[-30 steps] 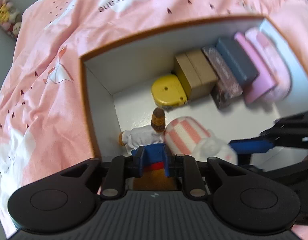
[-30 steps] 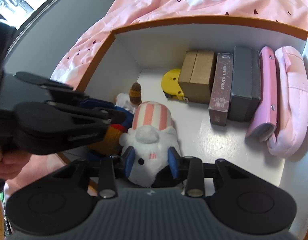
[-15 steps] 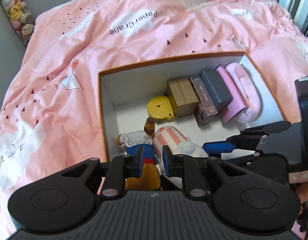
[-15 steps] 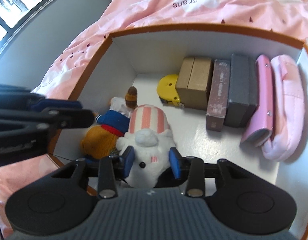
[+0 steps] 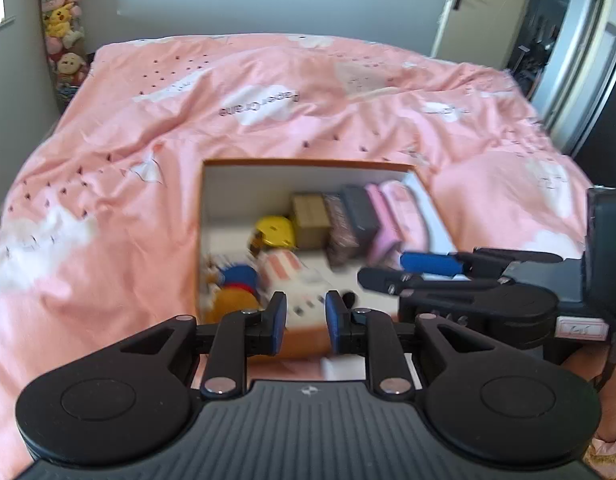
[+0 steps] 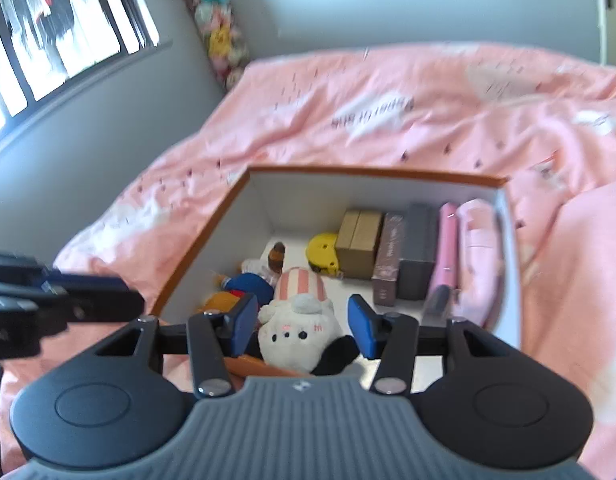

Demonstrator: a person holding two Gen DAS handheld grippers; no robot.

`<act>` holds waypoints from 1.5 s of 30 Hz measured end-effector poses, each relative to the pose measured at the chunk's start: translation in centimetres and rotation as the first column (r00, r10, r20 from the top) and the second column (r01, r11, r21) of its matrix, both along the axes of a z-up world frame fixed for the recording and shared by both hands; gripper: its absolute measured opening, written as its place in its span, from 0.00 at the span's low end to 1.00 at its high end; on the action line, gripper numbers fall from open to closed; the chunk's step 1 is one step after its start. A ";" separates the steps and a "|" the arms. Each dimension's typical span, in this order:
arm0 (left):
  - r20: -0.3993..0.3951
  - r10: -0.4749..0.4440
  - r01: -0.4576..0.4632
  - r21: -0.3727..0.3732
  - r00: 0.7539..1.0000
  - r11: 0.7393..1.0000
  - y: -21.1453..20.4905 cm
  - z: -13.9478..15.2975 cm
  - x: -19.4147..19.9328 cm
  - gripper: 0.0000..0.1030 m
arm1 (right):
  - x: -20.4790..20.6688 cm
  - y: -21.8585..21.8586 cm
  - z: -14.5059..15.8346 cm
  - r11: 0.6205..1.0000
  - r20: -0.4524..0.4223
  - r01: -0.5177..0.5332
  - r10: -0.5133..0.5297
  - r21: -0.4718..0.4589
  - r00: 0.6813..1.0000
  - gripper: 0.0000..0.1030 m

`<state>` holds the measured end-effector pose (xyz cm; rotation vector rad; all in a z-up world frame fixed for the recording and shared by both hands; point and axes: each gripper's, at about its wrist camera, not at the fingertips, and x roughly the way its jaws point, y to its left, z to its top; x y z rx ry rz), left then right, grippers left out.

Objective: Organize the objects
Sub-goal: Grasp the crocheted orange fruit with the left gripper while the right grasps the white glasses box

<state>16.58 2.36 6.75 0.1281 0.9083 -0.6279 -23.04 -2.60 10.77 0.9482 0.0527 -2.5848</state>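
- Box (image 6: 212, 240): white inside with an orange rim, open at the top, set on the pink bed cover (image 6: 387, 120); the landmark for every place below.
- White plush (image 6: 296, 328): lies in the near part of the box, against its front wall, with a pink-striped cap toward the box middle.
- Doll (image 6: 248, 284): blue top, orange lower part, lies just left of the white plush, near the left wall of the box.
- Yellow tape measure (image 6: 323, 252): on the box floor toward the back wall, left of the upright row.
- Row along the back and right walls of the box: brown carton (image 6: 359, 240), patterned box (image 6: 389, 256), grey box (image 6: 419, 248), pink case (image 6: 445, 248), pink pouch (image 6: 477, 240), side by side.
- Right hand-held gripper (image 6: 302, 324): above the front edge of the box; its jaws have just been opening and stand apart on either side of the white plush, the pads clear of it.
- Left hand-held gripper (image 5: 302, 316): above the front edge of the box, jaws narrowly parted, nothing between them.
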 end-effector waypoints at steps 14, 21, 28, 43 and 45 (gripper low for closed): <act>0.009 -0.048 0.047 0.129 0.999 0.991 0.5 -9.3 -7.8 0.25 | 9.8 3.1 -5.7 0.928 -0.146 0.219 -0.183 0.301 0.972 0.55; -0.149 -0.109 0.131 0.144 0.983 0.981 -0.5 -13.4 -8.4 0.29 | 10.4 2.4 -7.9 0.915 -0.077 0.211 -0.197 0.344 0.977 0.55; -0.215 -0.161 0.169 0.022 0.963 0.985 -0.6 -14.9 -8.3 0.43 | 9.7 3.1 -8.7 0.908 -0.033 0.265 -0.269 0.326 0.963 0.56; -0.264 -0.132 0.160 0.085 0.955 0.984 -2.5 -17.8 -6.8 0.47 | 8.7 3.6 -9.2 0.902 -0.016 0.318 -0.328 0.291 0.945 0.56; -0.262 -0.130 0.157 0.085 0.956 0.984 -2.5 -17.9 -6.7 0.46 | 8.7 3.5 -9.1 0.899 -0.023 0.328 -0.336 0.290 0.942 0.55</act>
